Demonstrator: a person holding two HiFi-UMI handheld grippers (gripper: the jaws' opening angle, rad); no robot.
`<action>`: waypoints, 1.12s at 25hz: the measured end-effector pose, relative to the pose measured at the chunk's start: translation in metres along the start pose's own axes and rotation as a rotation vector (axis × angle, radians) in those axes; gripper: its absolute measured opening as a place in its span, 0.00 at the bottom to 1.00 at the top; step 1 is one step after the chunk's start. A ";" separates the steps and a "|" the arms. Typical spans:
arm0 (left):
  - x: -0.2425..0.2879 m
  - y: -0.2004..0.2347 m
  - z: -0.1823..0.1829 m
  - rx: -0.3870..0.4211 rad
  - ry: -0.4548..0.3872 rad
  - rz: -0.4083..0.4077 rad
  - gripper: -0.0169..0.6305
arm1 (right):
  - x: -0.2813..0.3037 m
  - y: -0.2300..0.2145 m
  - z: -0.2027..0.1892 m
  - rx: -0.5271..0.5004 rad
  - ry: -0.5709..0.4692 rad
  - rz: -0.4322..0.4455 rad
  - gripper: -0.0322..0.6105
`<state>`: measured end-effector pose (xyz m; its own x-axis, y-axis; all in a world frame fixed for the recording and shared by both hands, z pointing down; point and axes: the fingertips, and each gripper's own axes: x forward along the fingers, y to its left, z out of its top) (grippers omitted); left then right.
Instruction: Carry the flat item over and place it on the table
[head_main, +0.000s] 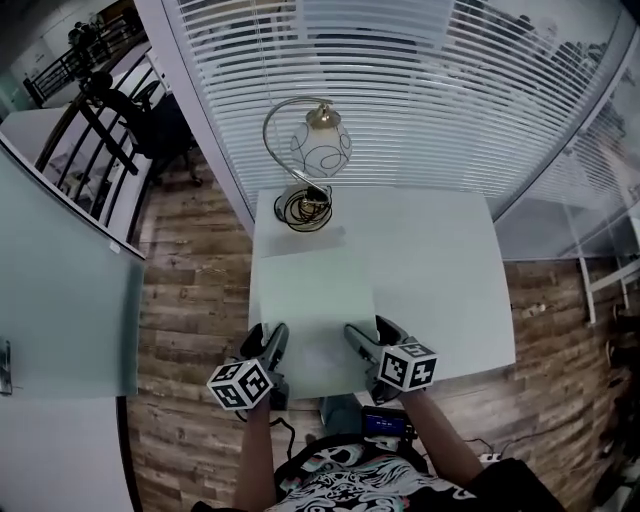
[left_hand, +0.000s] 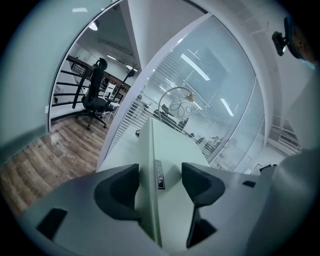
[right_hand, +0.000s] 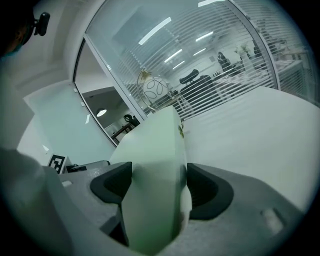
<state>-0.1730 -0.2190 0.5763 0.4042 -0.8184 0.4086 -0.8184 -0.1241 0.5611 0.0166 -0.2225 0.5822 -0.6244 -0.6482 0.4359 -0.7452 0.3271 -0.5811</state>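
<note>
A flat pale green board (head_main: 315, 300) hangs lengthwise over the left half of the white table (head_main: 440, 270), with its near end at the table's front edge. My left gripper (head_main: 268, 338) holds the near left corner and my right gripper (head_main: 375, 332) holds the near right corner. In the left gripper view the board (left_hand: 147, 165) runs away between the dark pads of my left gripper (left_hand: 160, 185), with a small black label on it. In the right gripper view the board (right_hand: 157, 150) fills the gap between the pads of my right gripper (right_hand: 160, 182).
A lamp (head_main: 315, 150) with a curved metal arm, a round glass shade and a coiled cord stands at the table's back left. Behind the table is a glass wall with blinds (head_main: 400, 80). An office chair (left_hand: 96, 97) stands on the wood floor to the left.
</note>
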 end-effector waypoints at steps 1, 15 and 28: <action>0.001 0.004 -0.003 -0.006 0.006 0.007 0.44 | 0.003 -0.001 -0.003 0.002 0.010 -0.001 0.56; 0.017 0.036 -0.022 -0.065 0.058 0.052 0.43 | 0.033 -0.019 -0.024 0.035 0.101 -0.017 0.56; 0.046 0.057 -0.024 -0.115 0.087 0.083 0.42 | 0.065 -0.039 -0.020 0.053 0.151 -0.035 0.56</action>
<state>-0.1912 -0.2502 0.6438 0.3748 -0.7707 0.5154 -0.8006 0.0112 0.5991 0.0003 -0.2635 0.6468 -0.6294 -0.5466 0.5524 -0.7562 0.2671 -0.5974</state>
